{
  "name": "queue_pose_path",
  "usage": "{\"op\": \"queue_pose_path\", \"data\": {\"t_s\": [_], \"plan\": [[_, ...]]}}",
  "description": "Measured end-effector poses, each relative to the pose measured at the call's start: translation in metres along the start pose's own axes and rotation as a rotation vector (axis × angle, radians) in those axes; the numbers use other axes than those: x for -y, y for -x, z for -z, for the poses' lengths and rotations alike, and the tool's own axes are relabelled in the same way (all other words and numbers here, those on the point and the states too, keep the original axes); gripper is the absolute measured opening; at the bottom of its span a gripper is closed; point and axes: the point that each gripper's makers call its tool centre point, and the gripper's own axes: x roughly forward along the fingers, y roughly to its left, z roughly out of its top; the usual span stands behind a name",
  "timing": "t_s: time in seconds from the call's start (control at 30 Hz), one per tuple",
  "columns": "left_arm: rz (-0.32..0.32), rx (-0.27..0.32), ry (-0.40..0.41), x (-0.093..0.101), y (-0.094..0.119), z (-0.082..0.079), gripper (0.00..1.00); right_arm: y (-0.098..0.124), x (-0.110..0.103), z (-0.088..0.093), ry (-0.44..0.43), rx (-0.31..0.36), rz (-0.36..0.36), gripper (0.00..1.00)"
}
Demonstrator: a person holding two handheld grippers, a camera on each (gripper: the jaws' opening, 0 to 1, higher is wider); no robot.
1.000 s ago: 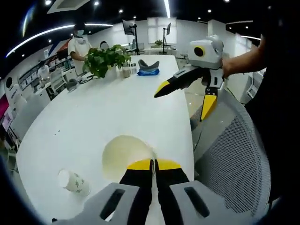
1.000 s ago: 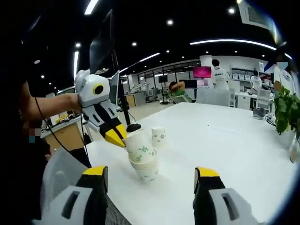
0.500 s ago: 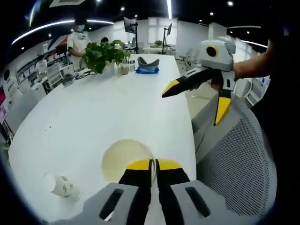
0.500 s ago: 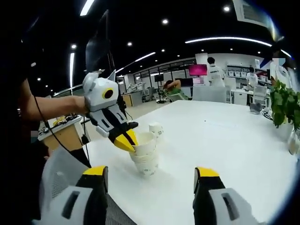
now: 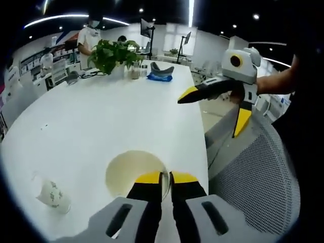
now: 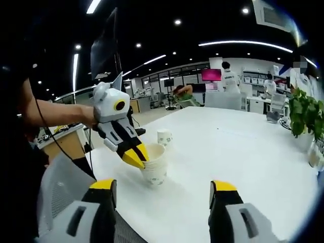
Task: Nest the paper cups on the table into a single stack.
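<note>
Right gripper view, left gripper pinching cup stack rim, right gripper agape

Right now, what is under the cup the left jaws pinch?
The cup sits nested in a stack on the table; how many cups lie beneath is hidden. Its inside looks empty.

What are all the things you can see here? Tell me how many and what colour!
Cup stack: one, white with green print, near the table edge, left gripper's jaws shut on its rim.
Single cup: one, white with green print, upright behind the stack.
Table: one, white.
Potted plant: one, green, far end of the table.
Mesh chair: one, grey, beside the table.
Left gripper: black and yellow, on the stack.
Right gripper: black and yellow, open, in the air.
</note>
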Motion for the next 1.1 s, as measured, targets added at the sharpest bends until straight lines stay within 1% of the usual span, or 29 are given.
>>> {"op": "queue_pose_path", "data": {"t_s": [0.13,0.27,0.33,0.4,0.5,0.53,0.57,0.67,0.7,0.77,0.8,0.9,0.93,1.03,1.1], "plan": [[-0.008,0.028,0.003,0.000,0.004,-0.002,0.03,0.000,0.002,-0.001,0.000,0.005,0.008,0.76],[-0.018,0.053,-0.005,0.002,0.012,-0.006,0.08,0.001,0.003,-0.002,0.001,0.010,0.013,0.76],[-0.020,0.093,0.002,0.002,0.016,-0.013,0.11,0.001,0.003,-0.002,0.004,0.011,0.015,0.77],[-0.037,0.147,-0.001,0.001,0.023,-0.023,0.13,0.001,0.003,-0.002,0.010,0.014,0.017,0.78],[-0.069,0.189,-0.003,-0.006,0.033,-0.029,0.15,0.001,0.004,-0.003,0.014,0.019,0.024,0.79],[-0.097,0.209,-0.008,-0.013,0.038,-0.032,0.16,0.001,0.005,-0.002,0.019,0.017,0.031,0.80],[-0.111,0.221,-0.004,-0.016,0.041,-0.034,0.18,0.001,0.006,-0.002,0.021,0.019,0.034,0.81],[-0.173,0.264,0.025,-0.034,0.054,-0.038,0.24,0.002,0.012,-0.004,0.033,0.030,0.067,0.87],[-0.178,0.267,0.029,-0.036,0.055,-0.038,0.26,0.002,0.013,-0.004,0.028,0.033,0.073,0.88],[-0.214,0.278,0.040,-0.047,0.063,-0.039,0.30,0.003,0.015,-0.006,0.025,0.041,0.081,0.92],[-0.246,0.280,0.049,-0.056,0.068,-0.038,0.32,0.003,0.016,-0.006,0.032,0.043,0.086,0.94],[-0.302,0.274,0.061,-0.076,0.077,-0.033,0.42,0.005,0.018,-0.003,0.040,0.038,0.089,1.00],[-0.327,0.277,0.063,-0.083,0.080,-0.032,0.47,0.005,0.019,-0.002,0.044,0.035,0.093,1.00],[-0.374,0.289,0.078,-0.102,0.088,-0.028,0.56,0.006,0.018,0.000,0.063,0.032,0.104,1.00],[-0.408,0.303,0.088,-0.110,0.090,-0.027,0.61,0.006,0.018,-0.001,0.087,0.037,0.115,1.00]]}}
